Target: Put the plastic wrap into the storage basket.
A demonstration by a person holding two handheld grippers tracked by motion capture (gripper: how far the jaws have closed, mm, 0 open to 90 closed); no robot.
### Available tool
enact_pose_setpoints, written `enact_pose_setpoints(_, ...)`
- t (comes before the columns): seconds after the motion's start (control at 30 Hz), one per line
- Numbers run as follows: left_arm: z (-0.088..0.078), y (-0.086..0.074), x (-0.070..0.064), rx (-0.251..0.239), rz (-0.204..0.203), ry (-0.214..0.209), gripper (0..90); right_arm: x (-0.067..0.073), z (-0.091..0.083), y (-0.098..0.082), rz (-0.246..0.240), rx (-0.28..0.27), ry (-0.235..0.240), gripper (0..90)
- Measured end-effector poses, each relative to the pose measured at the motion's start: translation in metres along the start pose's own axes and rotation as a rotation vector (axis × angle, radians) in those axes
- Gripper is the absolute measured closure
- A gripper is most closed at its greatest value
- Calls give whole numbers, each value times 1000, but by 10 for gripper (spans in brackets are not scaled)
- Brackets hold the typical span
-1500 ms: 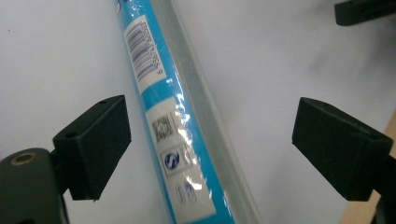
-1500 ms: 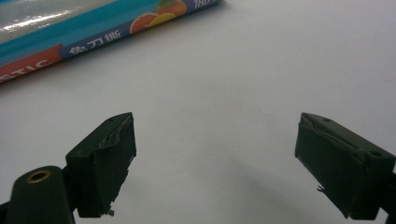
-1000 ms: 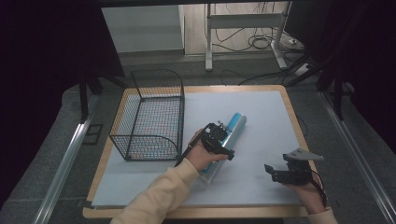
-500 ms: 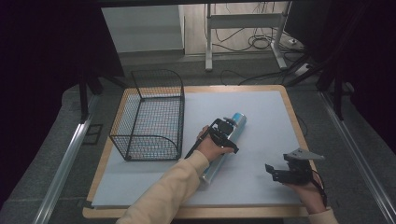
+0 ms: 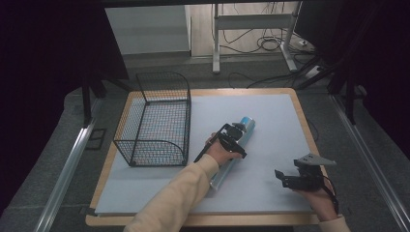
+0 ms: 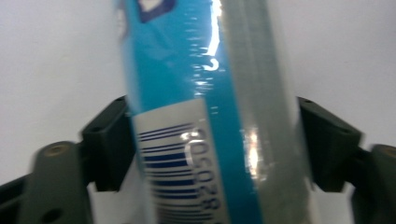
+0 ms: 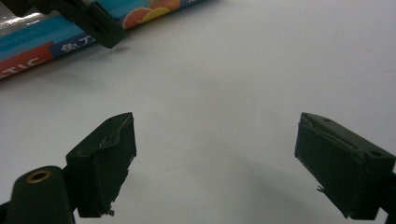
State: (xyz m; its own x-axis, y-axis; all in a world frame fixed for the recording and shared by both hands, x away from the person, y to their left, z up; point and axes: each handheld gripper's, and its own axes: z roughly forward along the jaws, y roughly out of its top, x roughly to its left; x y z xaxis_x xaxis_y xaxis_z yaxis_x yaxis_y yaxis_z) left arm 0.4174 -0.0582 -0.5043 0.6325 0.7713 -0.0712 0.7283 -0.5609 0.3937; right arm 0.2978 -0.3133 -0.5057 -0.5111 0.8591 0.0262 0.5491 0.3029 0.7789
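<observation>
A long blue tube (image 5: pixel 222 174) with a barcode label (image 6: pixel 180 158) lies slantwise on the white table top (image 5: pixel 270 125). My left gripper (image 5: pixel 236 133) is down over its upper half, open, one jaw on each side of the tube (image 6: pixel 187 70), which spans the whole gap. My right gripper (image 5: pixel 283 179) hovers low near the table's front right, open with nothing between its fingers (image 7: pixel 105 158). In the right gripper view the tube (image 7: pixel 37 42) lies at the top left, with a jaw of the left gripper (image 7: pixel 100 25) against it.
A black wire basket (image 5: pixel 154 121) stands at the left of the table, its open top up. The white sheet rests on a wooden board (image 5: pixel 302 116). Beyond the far edge are a metal stand and cables on the floor (image 5: pixel 266 46).
My left gripper has slid a little farther along the tube, away from the person. The tube and my right gripper have stayed where they were.
</observation>
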Motion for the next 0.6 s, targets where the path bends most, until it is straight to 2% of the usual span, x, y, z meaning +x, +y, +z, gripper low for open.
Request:
enact_pose_setpoints(0.07,-1,1,0,13,-5,12,271,-1,0,0,4,-3,-1,130)
enact_pose_setpoints(0.3,-3,3,6,31,-34,-27,284,-1,-1,0,6,-5,-2,130)
enact_pose_setpoints(0.4,-5,4,7,46,-16,-33,289,-2,-1,0,9,-3,-4,131)
enact_pose_setpoints(0.6,-17,6,7,33,13,-42,295,-3,-1,0,12,-4,-6,133)
